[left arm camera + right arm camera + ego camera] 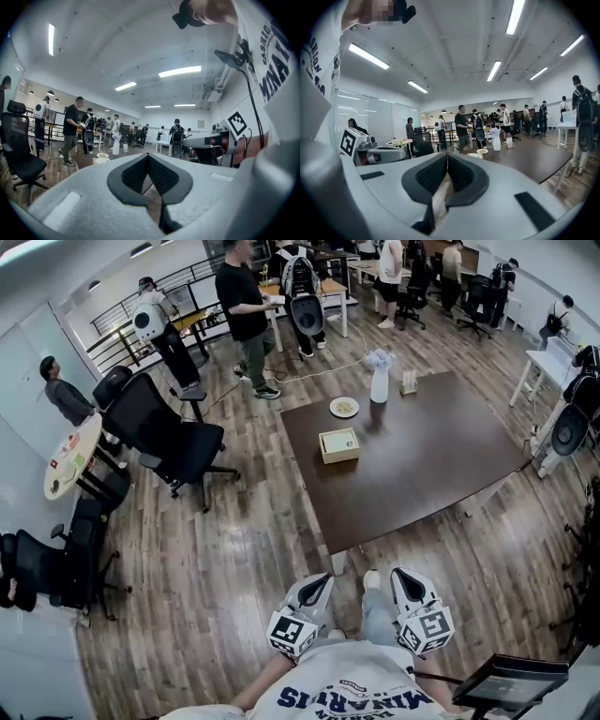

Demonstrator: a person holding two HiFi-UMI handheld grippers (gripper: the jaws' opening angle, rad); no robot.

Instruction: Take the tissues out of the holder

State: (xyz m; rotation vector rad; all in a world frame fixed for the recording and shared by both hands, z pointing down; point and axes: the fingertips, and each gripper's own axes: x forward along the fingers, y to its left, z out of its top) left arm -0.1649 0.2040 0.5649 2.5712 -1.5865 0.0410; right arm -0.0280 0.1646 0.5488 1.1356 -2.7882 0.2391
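A dark brown table (441,474) stands ahead of me. On it are a shallow wooden box (338,444), a small plate (344,407), a white vase-like holder (379,382) with pale crumpled material sticking out of its top, and a small rack (409,382). Both grippers are held close to my body, well short of the table. My left gripper (326,577) is shut with nothing in it, and its pads meet at the tip (148,155). My right gripper (397,572) is likewise shut and empty (447,153). The box (474,155) and holder (496,139) show far off.
Black office chairs (169,439) and a round side table (71,457) stand to the left. Several people stand at the back near desks. White desks (548,367) line the right. A dark screen (511,681) sits by my right side. Wooden floor lies between me and the table.
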